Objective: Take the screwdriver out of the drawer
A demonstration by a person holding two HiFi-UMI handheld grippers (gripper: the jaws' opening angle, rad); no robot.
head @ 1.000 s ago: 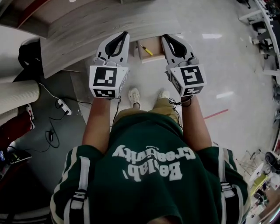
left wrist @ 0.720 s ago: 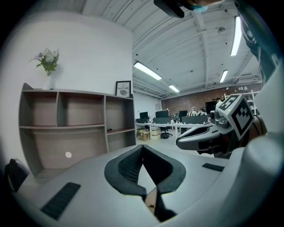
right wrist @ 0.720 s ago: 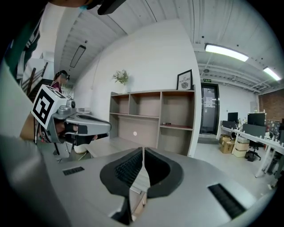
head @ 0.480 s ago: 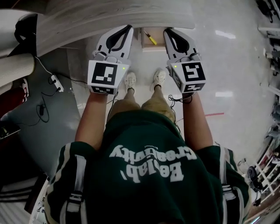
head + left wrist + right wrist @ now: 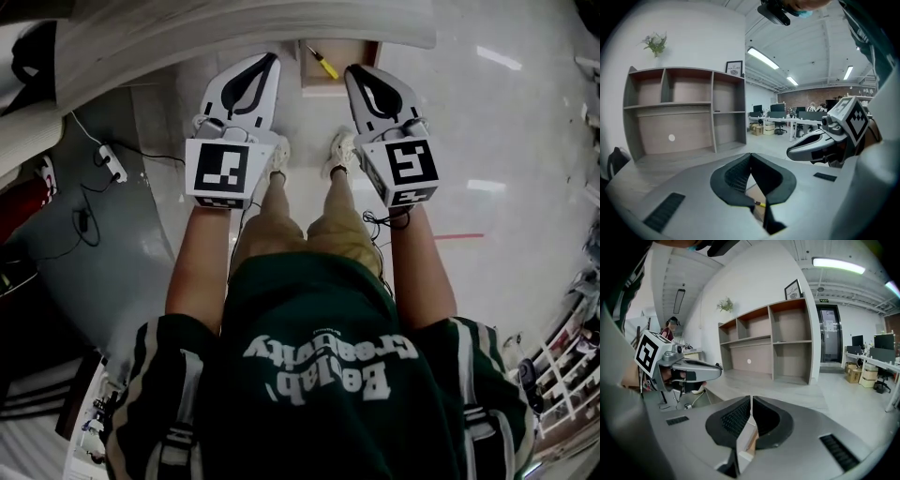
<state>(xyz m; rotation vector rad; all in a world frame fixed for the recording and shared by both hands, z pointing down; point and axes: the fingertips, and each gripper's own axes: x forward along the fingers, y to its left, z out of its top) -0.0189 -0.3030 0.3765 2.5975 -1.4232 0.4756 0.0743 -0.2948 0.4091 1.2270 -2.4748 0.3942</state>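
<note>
Since a second ago, the open drawer [image 5: 319, 82] has been shifted higher in the head view, flanked by the left gripper [image 5: 270, 60] and right gripper [image 5: 352, 71], fingers pressed together on nothing; with the screwdriver [image 5: 323, 63] lying inside, the approach is judged under way, and fingers must be spread next.

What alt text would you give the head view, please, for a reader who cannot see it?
Seen from above, a person holds the left gripper and right gripper, both shut and empty, either side of an open wooden drawer holding a yellow-handled screwdriver.
</note>
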